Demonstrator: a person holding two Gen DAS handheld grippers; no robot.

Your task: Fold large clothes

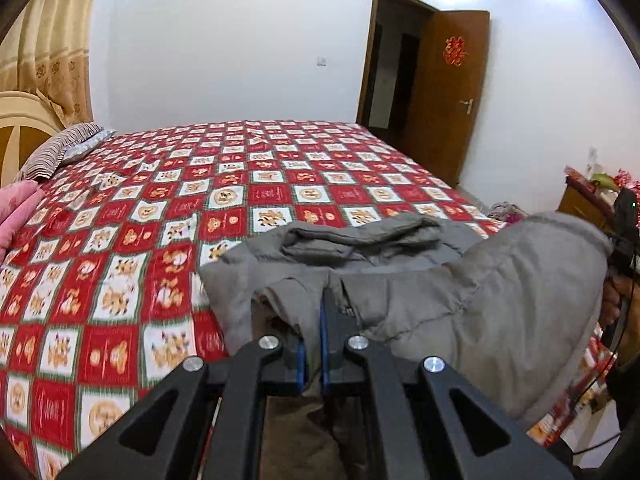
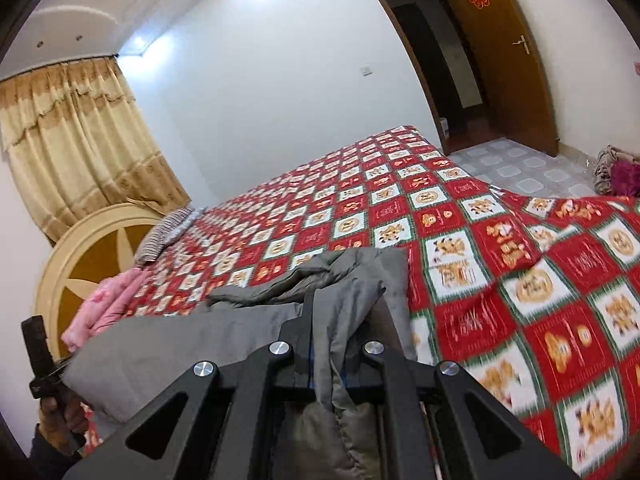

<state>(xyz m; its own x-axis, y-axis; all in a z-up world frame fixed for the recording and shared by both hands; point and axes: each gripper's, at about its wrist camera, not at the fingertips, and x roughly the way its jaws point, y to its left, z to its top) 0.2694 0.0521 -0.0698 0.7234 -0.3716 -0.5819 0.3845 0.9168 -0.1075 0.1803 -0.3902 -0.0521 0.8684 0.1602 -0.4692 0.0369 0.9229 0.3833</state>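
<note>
Closest to me on the left wrist view, my left gripper (image 1: 316, 312) has its jaws drawn narrow, pinching a fold of the grey padded jacket (image 1: 400, 280) between the blue pads (image 1: 323, 332). On the right wrist view, my right gripper (image 2: 316, 320) is likewise clamped tight on the same jacket's edge, with grey fabric bunched between the fingers and draping down over the linkage.

The jacket sits at the near edge of the bed, partly lifted off it: between my two grippers a long padded section hangs raised, and beyond that the rest lies crumpled in a heap on the bedspread (image 1: 160, 200), a red, white and green check printed with bears. At the far edge of each view I can see the person's other hand gripping the opposite handle.

Further along the bed, a folded pink quilt (image 2: 104, 308) rests near the head end, then a striped pillow (image 1: 60, 152) against the cream and wood headboard (image 2: 88, 256). Behind that hang beige curtains (image 2: 80, 136). Across the room stands an open brown door (image 1: 448, 92) carrying a red paper-cut ornament (image 1: 455, 51), with pale floor tiles (image 2: 516, 168) just beyond the bed's foot.
</note>
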